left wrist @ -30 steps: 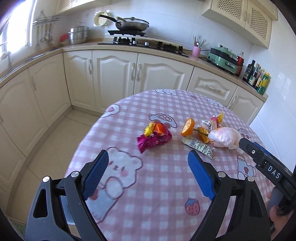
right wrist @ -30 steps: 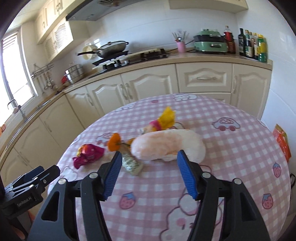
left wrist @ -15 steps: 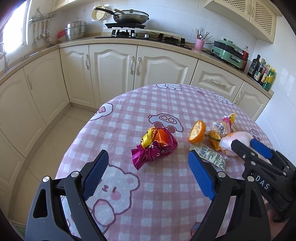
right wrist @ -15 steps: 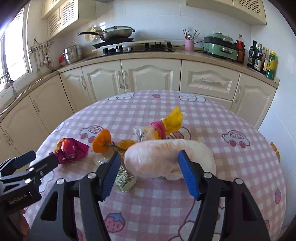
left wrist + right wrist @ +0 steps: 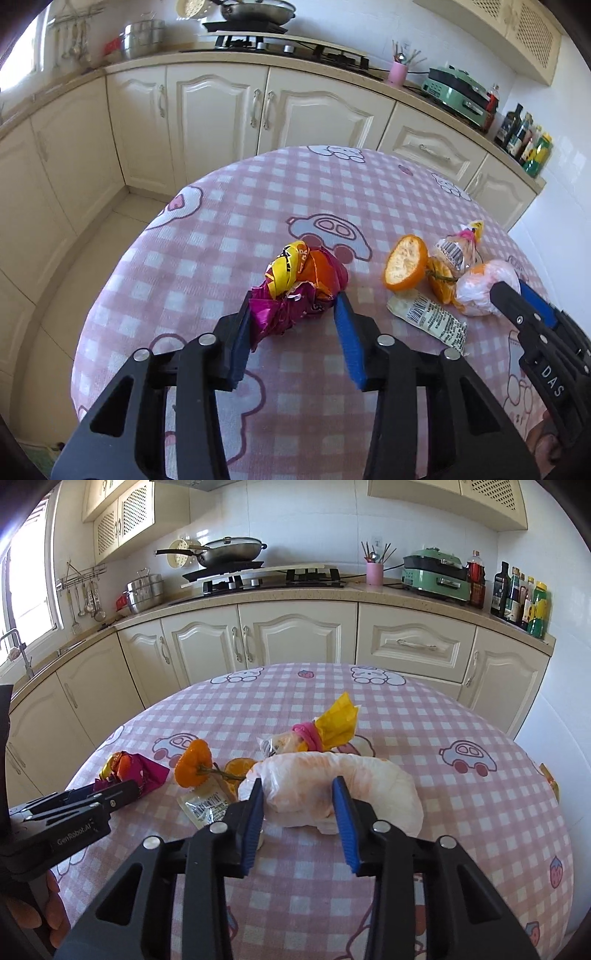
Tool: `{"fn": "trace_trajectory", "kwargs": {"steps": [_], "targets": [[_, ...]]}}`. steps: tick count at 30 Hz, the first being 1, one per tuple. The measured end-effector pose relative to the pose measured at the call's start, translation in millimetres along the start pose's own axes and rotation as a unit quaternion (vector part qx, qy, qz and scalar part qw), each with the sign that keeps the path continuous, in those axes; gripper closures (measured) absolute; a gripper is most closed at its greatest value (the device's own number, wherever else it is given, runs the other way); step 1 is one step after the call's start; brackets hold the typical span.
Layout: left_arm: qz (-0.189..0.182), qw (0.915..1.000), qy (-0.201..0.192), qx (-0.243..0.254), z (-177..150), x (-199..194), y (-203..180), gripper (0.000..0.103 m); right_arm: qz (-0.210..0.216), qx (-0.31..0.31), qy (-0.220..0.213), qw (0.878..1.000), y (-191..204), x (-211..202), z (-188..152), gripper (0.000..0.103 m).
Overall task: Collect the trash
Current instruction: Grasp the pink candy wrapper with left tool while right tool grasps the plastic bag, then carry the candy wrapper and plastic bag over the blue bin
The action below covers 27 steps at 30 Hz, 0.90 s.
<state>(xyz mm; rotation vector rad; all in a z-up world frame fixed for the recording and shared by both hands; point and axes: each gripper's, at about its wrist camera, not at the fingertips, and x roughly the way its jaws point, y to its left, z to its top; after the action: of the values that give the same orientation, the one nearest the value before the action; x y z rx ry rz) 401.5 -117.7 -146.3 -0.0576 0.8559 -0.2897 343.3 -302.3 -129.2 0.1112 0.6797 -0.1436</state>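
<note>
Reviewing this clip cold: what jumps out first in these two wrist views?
The left gripper is closing around a crumpled magenta and orange snack wrapper on the pink checked tablecloth. Beside it, the right gripper is closing on a white, orange-stained plastic bag. Between them lie orange peel and a barcoded sachet.

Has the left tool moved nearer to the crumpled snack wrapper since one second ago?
Yes. The left tool has advanced over the checked tablecloth; its jaws are closing, with the crumpled snack wrapper now between them.
</note>
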Motion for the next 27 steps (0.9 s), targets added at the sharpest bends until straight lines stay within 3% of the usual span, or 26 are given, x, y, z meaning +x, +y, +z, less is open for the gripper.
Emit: {"fn": "trace_trajectory", "kwargs": {"steps": [7,15,27], "targets": [[-0.011,0.9996,-0.026,0.000,-3.8,-32.7,0.8,0.071,0.000,0.007,-0.012,1.000,-1.1,-14.4,1.3,0.071],[-0.023,0.9975,-0.066,-0.003,-10.5,-86.2,6.1,0.072,0.018,-0.002,-0.057,0.998,14.8,-66.5,8.3,0.071],[0.003,0.9921,-0.122,-0.029,-29.7,-167.7,53.8,0.072,0.104,-0.055,-0.087,0.989,102.0,-128.9,7.0,0.071]]}}
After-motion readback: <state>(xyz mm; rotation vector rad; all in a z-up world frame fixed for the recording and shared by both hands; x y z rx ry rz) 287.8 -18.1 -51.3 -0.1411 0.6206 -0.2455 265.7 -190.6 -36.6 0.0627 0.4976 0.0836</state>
